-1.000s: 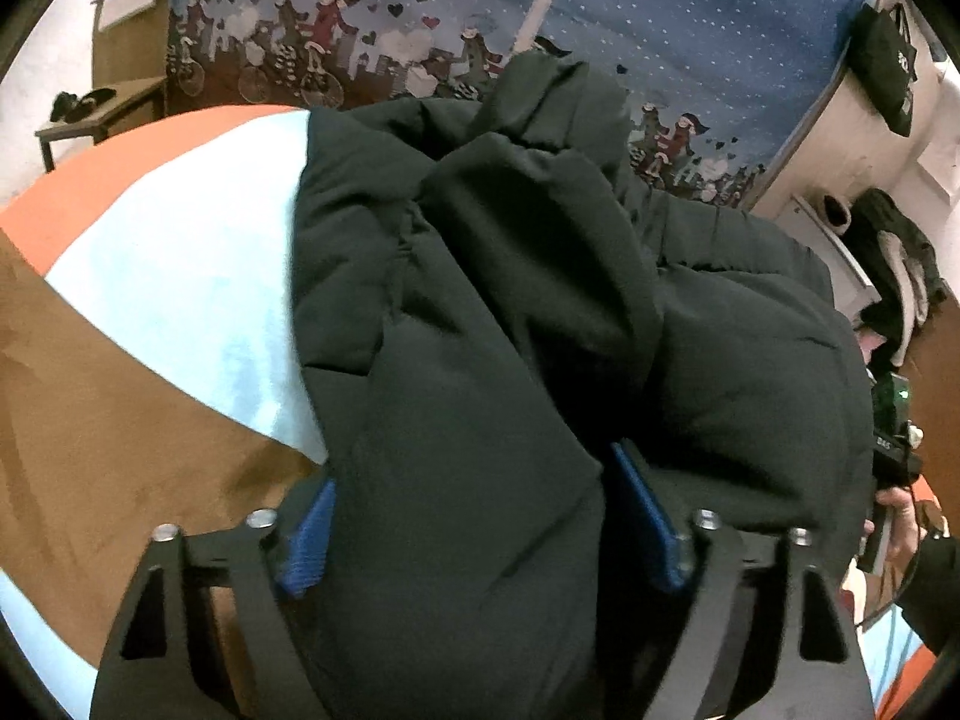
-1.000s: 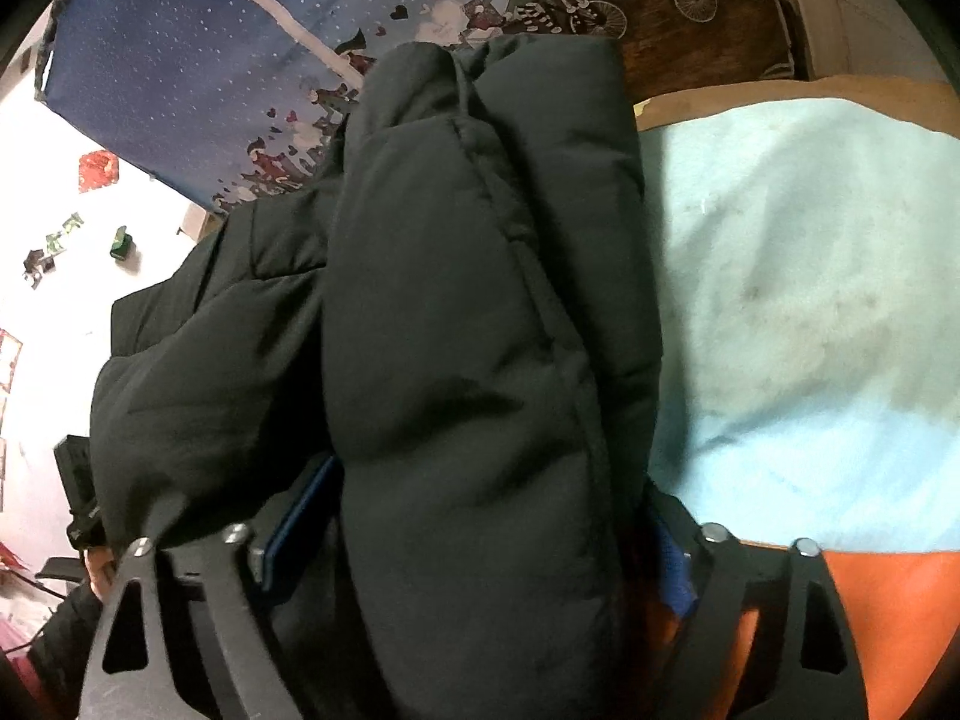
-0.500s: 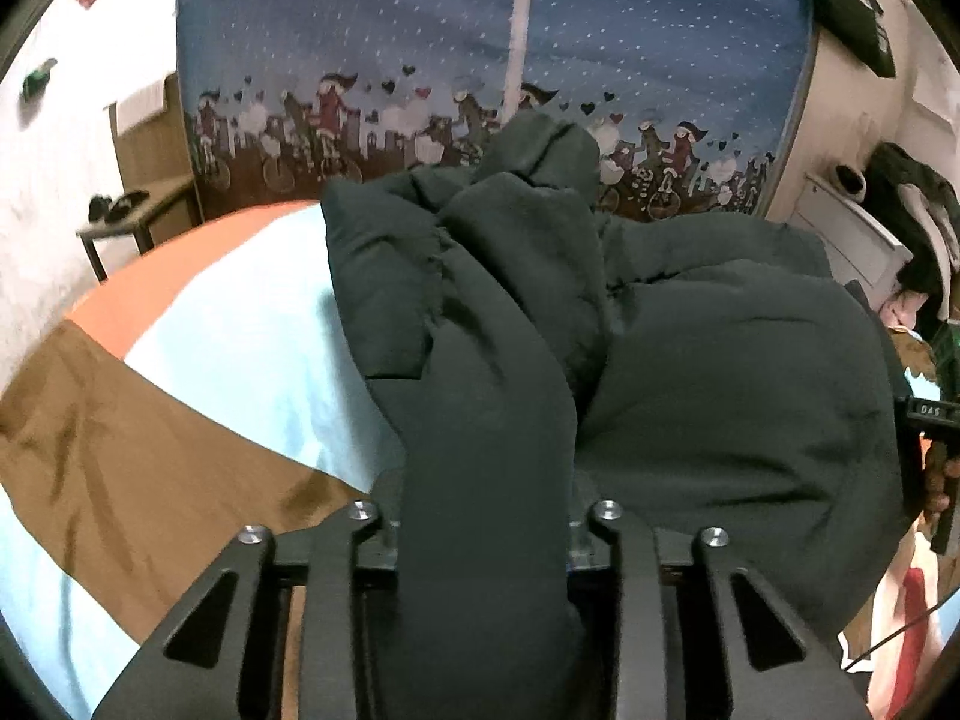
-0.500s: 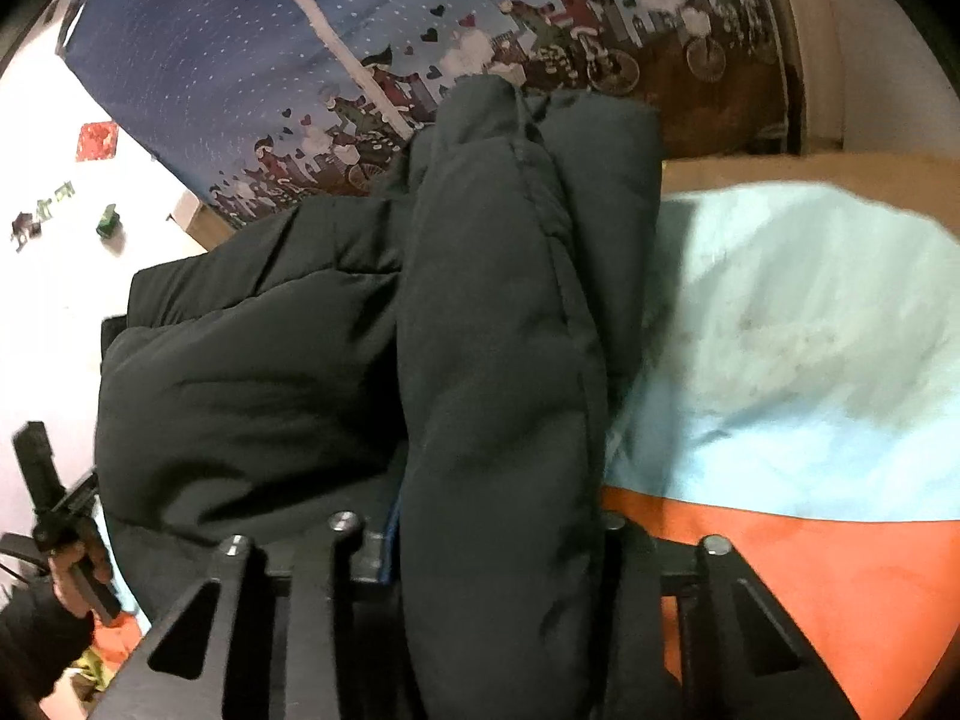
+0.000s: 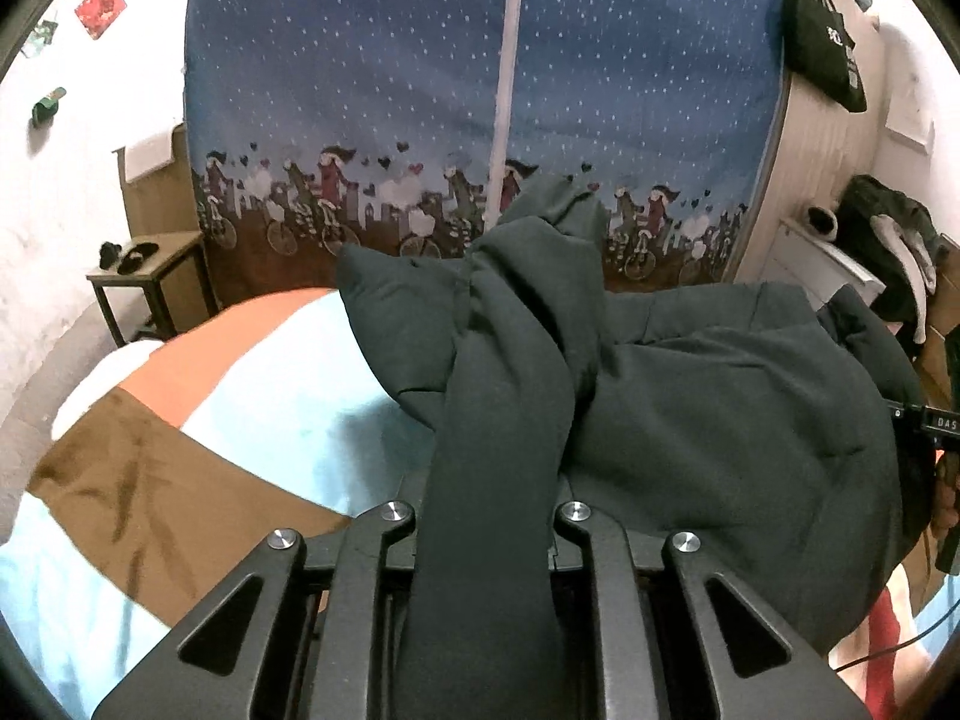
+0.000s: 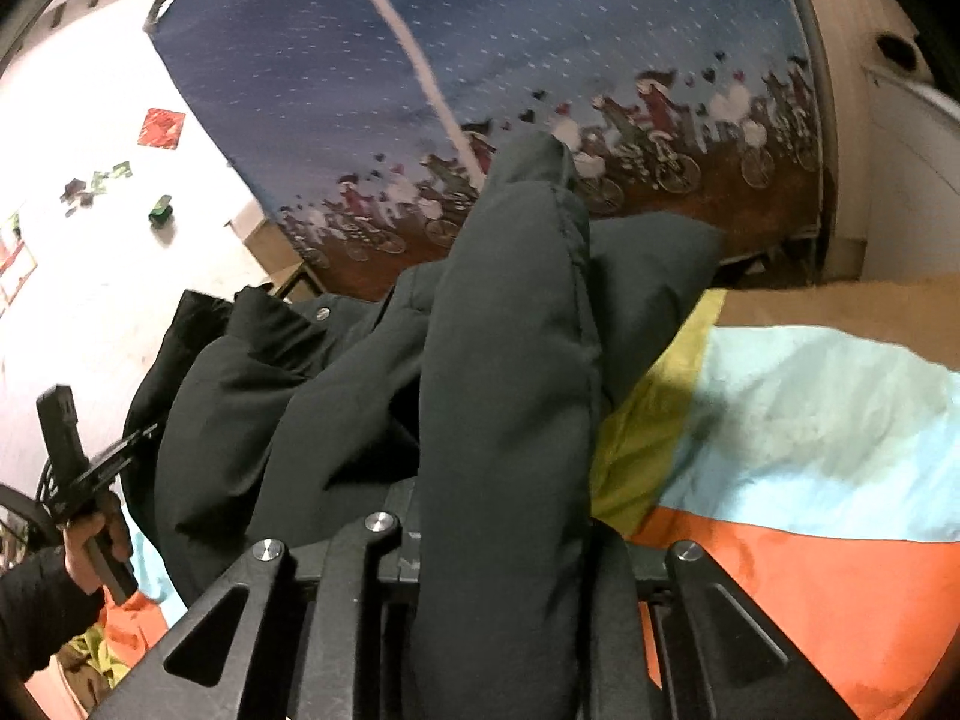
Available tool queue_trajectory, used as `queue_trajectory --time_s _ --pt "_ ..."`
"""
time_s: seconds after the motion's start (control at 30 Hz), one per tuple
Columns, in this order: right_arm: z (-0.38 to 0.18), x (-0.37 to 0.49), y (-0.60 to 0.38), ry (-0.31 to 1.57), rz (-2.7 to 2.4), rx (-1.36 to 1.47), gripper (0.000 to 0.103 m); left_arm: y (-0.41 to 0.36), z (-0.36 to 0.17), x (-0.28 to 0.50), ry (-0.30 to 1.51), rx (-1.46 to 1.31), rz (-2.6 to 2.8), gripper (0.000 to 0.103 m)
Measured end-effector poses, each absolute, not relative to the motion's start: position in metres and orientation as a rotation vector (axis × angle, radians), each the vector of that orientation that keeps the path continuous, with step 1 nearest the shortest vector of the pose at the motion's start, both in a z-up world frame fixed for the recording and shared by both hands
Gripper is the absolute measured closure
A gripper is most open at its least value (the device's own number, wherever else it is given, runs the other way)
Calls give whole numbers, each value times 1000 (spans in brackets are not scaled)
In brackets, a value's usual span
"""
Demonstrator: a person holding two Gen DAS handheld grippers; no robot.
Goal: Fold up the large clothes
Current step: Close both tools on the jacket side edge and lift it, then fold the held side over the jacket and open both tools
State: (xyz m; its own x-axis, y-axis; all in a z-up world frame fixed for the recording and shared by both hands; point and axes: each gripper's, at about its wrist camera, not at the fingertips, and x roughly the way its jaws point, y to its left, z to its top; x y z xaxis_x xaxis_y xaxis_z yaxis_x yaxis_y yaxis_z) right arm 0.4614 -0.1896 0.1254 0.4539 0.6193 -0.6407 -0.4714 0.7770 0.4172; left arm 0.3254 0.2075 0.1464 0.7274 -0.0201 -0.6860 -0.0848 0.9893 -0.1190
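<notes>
A large dark puffer jacket [image 5: 720, 420] lies on a bed with a colour-block cover [image 5: 270, 408]. My left gripper [image 5: 489, 516] is shut on a thick fold of the jacket and holds it lifted off the bed. My right gripper [image 6: 504, 516] is shut on another padded fold of the jacket [image 6: 510, 360], also raised. The fingertips of both are hidden by fabric. The rest of the jacket hangs and bunches between the two grippers.
A blue curtain with a cyclist print [image 5: 480, 120] hangs behind the bed. A small side table [image 5: 150, 276] stands at the left. A black bag [image 5: 828, 54] hangs on the right wall, above a cabinet with clothes [image 5: 888, 252]. The bed cover also shows in the right wrist view [image 6: 810, 450].
Both grippers closed on folds of the jacket and lifted them up off the bed. The views tilted up, showing more curtain and wall.
</notes>
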Motion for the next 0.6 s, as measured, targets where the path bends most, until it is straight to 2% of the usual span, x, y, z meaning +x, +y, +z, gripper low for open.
queue_trajectory --time_s 0.27,0.47,0.6 --pt "134 432 -180 862 692 166 83 204 157 283 773 -109 51 90" --pt "99 420 -170 939 638 111 83 206 111 276 875 -142 77 90" --pt "81 421 -171 947 581 73 80 213 96 267 879 -166 81 87"
